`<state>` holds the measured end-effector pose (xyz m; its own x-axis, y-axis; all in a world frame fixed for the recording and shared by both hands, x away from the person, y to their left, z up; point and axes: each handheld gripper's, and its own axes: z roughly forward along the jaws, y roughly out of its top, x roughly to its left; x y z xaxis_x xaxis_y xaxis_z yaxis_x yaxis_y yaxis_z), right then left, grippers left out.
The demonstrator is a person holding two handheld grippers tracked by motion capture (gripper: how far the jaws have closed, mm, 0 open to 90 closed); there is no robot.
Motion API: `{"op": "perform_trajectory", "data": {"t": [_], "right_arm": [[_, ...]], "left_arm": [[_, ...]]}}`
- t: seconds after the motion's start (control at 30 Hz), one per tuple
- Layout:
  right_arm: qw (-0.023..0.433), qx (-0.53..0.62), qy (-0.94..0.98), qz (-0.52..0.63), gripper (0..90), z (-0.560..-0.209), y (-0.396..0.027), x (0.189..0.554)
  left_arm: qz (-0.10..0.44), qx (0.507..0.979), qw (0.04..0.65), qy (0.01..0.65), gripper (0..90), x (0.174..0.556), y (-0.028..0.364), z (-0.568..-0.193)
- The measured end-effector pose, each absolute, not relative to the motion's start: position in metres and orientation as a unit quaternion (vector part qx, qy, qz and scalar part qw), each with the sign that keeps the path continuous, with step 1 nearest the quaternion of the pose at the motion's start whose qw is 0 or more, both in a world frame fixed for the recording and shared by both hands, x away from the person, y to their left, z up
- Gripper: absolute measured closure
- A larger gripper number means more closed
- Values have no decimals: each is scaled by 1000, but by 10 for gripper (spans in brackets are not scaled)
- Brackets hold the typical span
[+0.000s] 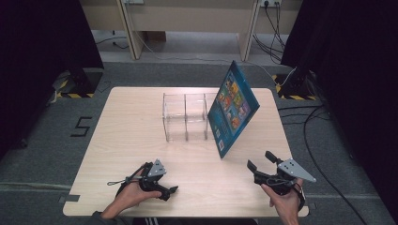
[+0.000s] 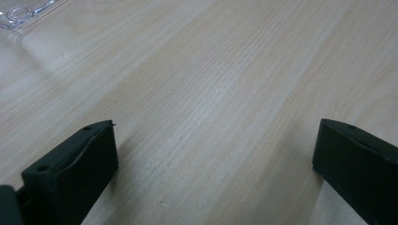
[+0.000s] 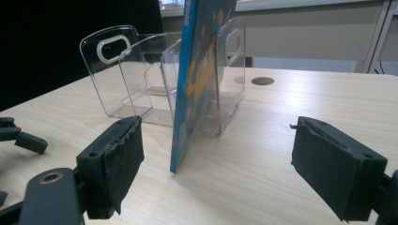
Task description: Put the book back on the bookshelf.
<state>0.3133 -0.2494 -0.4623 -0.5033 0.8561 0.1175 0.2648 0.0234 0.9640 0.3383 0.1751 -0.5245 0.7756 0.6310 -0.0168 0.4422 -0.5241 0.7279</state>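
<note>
High view: blue picture book (image 1: 233, 108) leans upright against the clear divided rack (image 1: 185, 116) mid-table; left gripper (image 2: 213, 154) spread, empty over bare wood; right gripper (image 3: 213, 164) spread, advisably square to the book's near edge.

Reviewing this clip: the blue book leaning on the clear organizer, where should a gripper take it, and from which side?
Probably the book's free near corner, approached from the person's side by the right gripper, whose open jaws already face it. The book stands on edge, tilted against the clear organizer, so its thin edge points at the jaws and fits between them; the far part sits against the organizer's wall.
</note>
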Motion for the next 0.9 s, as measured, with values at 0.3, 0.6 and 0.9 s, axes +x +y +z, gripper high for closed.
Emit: {"op": "perform_trajectory", "data": {"t": [0.3, 0.6, 0.9], "right_arm": [[255, 421, 674, 550, 169, -466, -253, 310], [244, 422, 688, 538, 166, -471, -253, 306], [233, 422, 703, 523, 164, -475, -253, 302]], "left_arm": [[125, 864, 376, 310, 0, 338, 175, -524], [125, 864, 376, 310, 0, 338, 175, -524], [125, 864, 376, 310, 0, 338, 175, -524]]}}
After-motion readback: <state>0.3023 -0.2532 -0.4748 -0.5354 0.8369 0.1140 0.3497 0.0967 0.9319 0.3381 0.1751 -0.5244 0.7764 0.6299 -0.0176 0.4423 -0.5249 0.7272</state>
